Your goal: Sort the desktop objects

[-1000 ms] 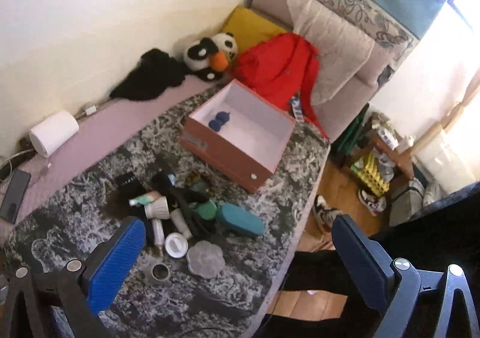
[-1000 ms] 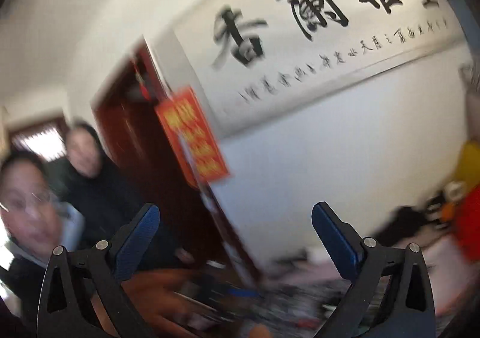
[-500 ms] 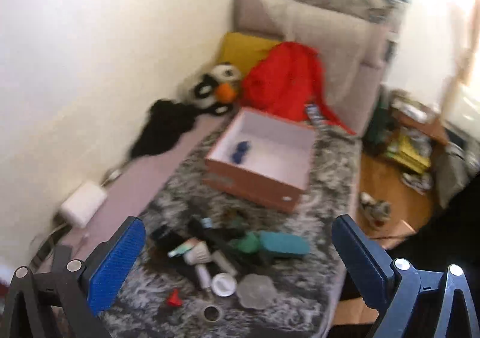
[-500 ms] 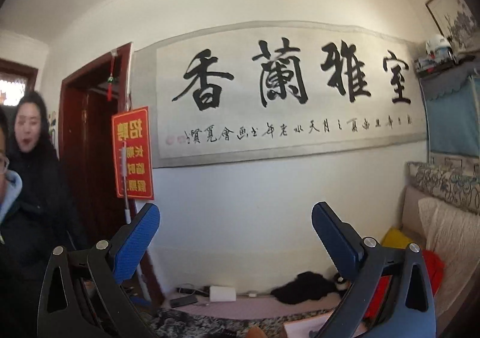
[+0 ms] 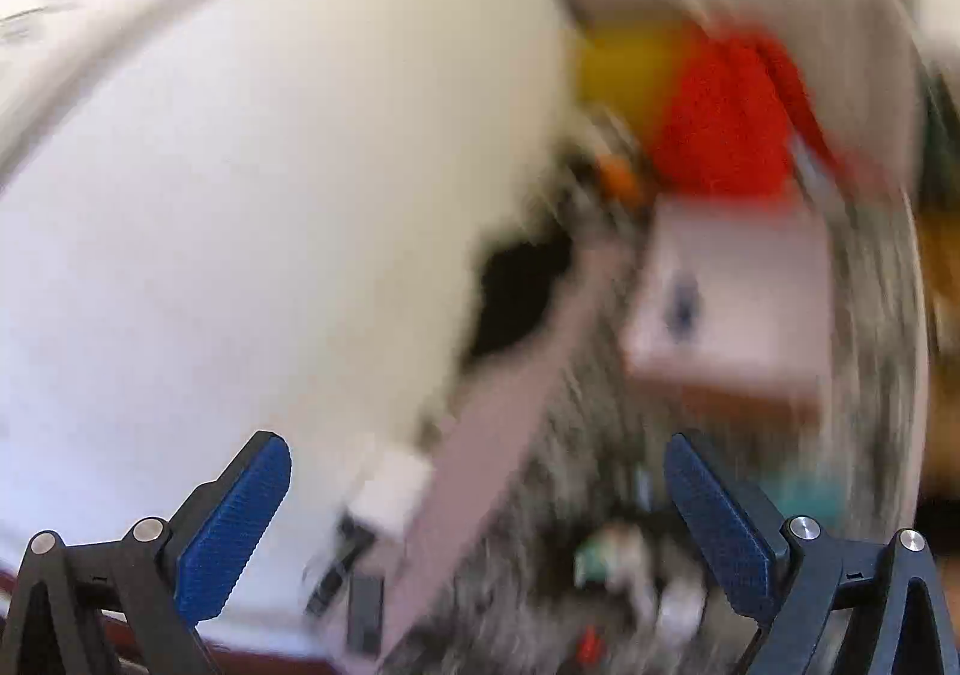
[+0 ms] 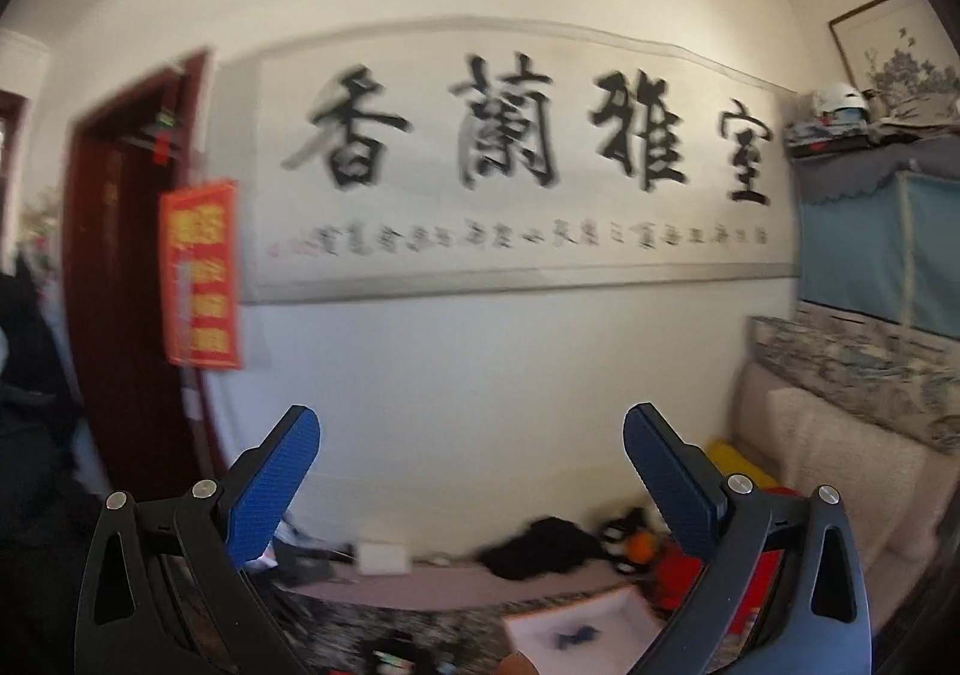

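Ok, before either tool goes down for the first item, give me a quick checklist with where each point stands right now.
1. Left tool open with nothing between its fingers: ok.
2. Right tool open with nothing between its fingers: ok.
3. Left view sharp enough to pick a target: not ok, heavy motion blur.
4. Box open and in sight: ok, a small blue item lies inside.
5. Pile of small items located: ok as a smear near the bottom; single pieces cannot tell.
6. Right tool aimed at the work surface: not ok, it faces the calligraphy scroll.

Patterned bed (image 5: pixel 870 315) carries a box (image 5: pixel 732 309) and blurred clutter (image 5: pixel 630 573).
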A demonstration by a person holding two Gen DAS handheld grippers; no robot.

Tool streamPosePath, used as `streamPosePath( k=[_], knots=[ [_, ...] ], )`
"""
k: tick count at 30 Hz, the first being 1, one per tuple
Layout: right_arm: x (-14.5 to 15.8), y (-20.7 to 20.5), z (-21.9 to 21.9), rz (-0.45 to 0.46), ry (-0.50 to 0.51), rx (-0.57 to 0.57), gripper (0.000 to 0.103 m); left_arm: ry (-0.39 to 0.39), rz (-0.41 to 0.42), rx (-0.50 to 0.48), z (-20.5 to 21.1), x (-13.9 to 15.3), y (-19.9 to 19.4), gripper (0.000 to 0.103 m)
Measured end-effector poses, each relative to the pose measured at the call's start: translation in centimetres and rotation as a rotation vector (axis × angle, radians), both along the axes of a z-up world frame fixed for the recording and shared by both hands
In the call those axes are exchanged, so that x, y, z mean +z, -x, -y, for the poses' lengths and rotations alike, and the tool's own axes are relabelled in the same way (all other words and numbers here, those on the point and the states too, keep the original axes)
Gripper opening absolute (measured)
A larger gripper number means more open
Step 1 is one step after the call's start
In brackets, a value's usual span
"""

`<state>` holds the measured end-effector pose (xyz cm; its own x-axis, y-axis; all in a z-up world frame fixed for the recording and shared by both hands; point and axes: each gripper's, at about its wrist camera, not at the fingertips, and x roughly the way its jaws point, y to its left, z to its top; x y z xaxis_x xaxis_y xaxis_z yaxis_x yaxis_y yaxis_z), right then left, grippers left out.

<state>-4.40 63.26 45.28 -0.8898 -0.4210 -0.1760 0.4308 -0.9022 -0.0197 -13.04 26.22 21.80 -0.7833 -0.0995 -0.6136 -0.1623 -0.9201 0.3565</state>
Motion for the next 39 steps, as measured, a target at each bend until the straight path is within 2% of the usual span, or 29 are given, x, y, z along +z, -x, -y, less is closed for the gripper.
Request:
streamPosePath(
  k=[3,4,6,8,10,11,12,15,18,20,21,26,34,39],
  knots=[
    [1.4,2.7,0.6,0.032,-0.051,-0.117,0.103,-0.103,-0.164,0.338,3.0,9.3,-0.3,0.102],
    [1.9,3.6,0.9,0.043,-0.068,-0.157,0.103,-0.162,-0.229,0.41,3.6,12.6,-1.1,0.102],
    [2.8,5.5,1.3,0.064,-0.102,-0.235,0.103,-0.303,-0.343,0.423,3.6,17.1,-3.6,0.102],
    [3.5,6.5,1.7,0.068,-0.116,-0.282,0.103,-0.453,-0.421,0.357,2.8,19.8,-6.2,0.102],
    [4.0,6.4,2.2,0.048,-0.102,-0.286,0.103,-0.605,-0.422,0.246,1.9,20.7,-7.6,0.102],
    [4.3,6.3,2.5,0.037,-0.096,-0.288,0.103,-0.648,-0.406,0.195,1.3,20.8,-8.0,0.102],
    [4.5,6.3,2.7,0.027,-0.089,-0.29,0.103,-0.631,-0.402,0.191,0.3,20.7,-8.3,0.102],
    [4.7,6.3,3.6,0.017,-0.082,-0.27,0.103,-0.485,-0.437,0.308,-2.6,20.4,-9.3,0.103],
    [4.5,6.3,4.4,0.008,-0.081,-0.256,0.103,-0.301,-0.535,0.59,-4.9,19.8,-10.2,0.103],
    [4.3,6.5,5.0,0.013,-0.082,-0.246,0.103,-0.196,-0.551,0.789,-5.3,19.3,-10.5,0.103],
    [4.1,6.5,5.1,0.018,-0.081,-0.238,0.103,-0.195,-0.529,0.823,-4.9,19.1,-10.3,0.103],
    [2.8,7.1,5.9,0.05,-0.084,-0.203,0.103,-0.269,-0.446,0.86,-3.3,19.1,-10.2,0.103],
    [-0.8,7.6,7.2,0.125,-0.083,-0.132,0.103,-0.256,-0.448,0.829,-7.0,19.9,-11.1,0.103],
    [-3.7,6.9,8.5,0.174,-0.078,-0.079,0.103,-0.295,-0.387,0.784,-7.6,19.0,-11.8,0.103]
  ],
)
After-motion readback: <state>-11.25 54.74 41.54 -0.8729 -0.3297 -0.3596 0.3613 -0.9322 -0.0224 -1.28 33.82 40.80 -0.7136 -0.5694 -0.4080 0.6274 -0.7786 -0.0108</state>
